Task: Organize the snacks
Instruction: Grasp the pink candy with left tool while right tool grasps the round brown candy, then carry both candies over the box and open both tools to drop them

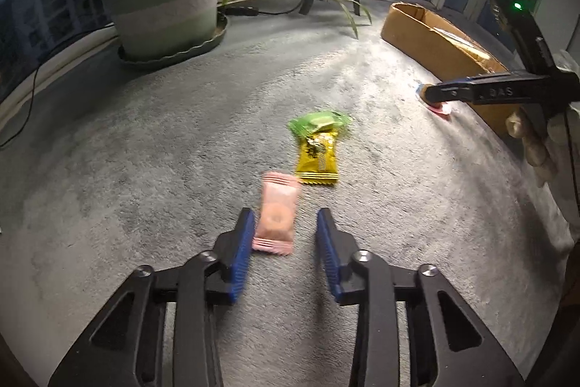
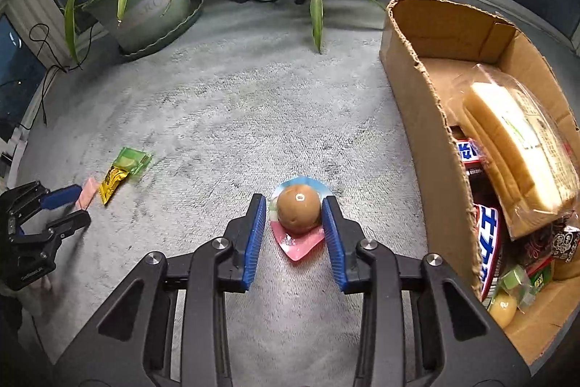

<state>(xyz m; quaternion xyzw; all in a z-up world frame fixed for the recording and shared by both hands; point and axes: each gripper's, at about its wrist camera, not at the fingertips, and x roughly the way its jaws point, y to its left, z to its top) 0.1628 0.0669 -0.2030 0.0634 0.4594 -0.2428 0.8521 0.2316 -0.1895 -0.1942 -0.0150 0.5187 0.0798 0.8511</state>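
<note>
The cardboard box (image 2: 409, 118) already held several snacks: a wrapped sandwich (image 2: 518, 147), chocolate bars (image 2: 489, 242) and small sweets at its near end. Four items remained outside it on the grey carpeted surface (image 2: 224, 104).

The right tongs (image 2: 295, 223) straddled a brown jelly cup (image 2: 299, 211) just beside the box's long wall. The blue pads stood close on either side of the dome, and contact could not be confirmed.

The left tongs (image 1: 284, 238) were partly open around a pink wrapped biscuit (image 1: 275, 218), well away from the box. One pad lay against the wrapper and the other stood clear, so no grip was established.

Beyond the biscuit, further toward the box, lay a yellow sachet (image 1: 319, 155) touching a green sachet (image 1: 319, 122), both untouched.

Assessment: the task was well advanced but incomplete, with four snacks still to be boxed.
</note>
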